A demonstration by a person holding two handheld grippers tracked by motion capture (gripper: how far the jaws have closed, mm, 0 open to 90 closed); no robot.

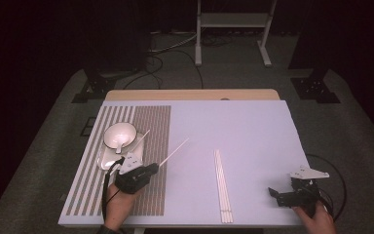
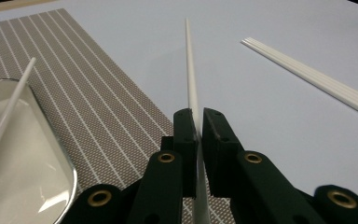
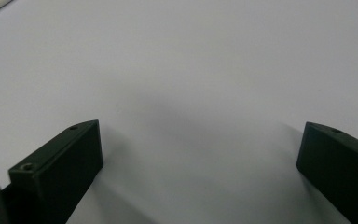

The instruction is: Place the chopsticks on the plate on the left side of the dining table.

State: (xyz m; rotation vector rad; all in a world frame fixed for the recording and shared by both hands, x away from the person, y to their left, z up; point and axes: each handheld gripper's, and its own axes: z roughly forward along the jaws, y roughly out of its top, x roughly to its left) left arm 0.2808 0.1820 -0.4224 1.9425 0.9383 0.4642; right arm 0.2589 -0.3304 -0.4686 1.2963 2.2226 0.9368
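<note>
The left gripper [image 2: 197, 122] is clamped on one white chopstick [image 2: 189, 65], its two jaws pressed against the stick's sides. In the high view that left gripper [image 1: 153, 167] sits over the lower right part of the striped placemat [image 1: 146, 122], and the held chopstick [image 1: 174, 151] slants up and away from it, out past the placemat's right edge over the pale blue table [image 1: 243, 126].

A second single chopstick [image 1: 141, 136] lies on the placemat, its lower end resting on the glass tray [image 1: 106, 158]; the left gripper view shows this chopstick [image 2: 7, 112] leaning across the tray's rim [image 2: 70, 175]. On the tray's far end stands one white bowl [image 1: 119, 134] with one white spoon [image 1: 120, 145] lying at its near edge.

Well to the right of the placemat, a bundle of white chopsticks [image 1: 223, 185] lies side by side on the table, touching one another; in the left gripper view the bundle [image 2: 317, 79] shows about four sticks, though the exact count is hard to tell.

The right gripper [image 1: 272, 191] rests far to the right of the placemat, near the table's front right corner, its jaws spread wide with nothing between them, over bare table [image 3: 191, 70].
</note>
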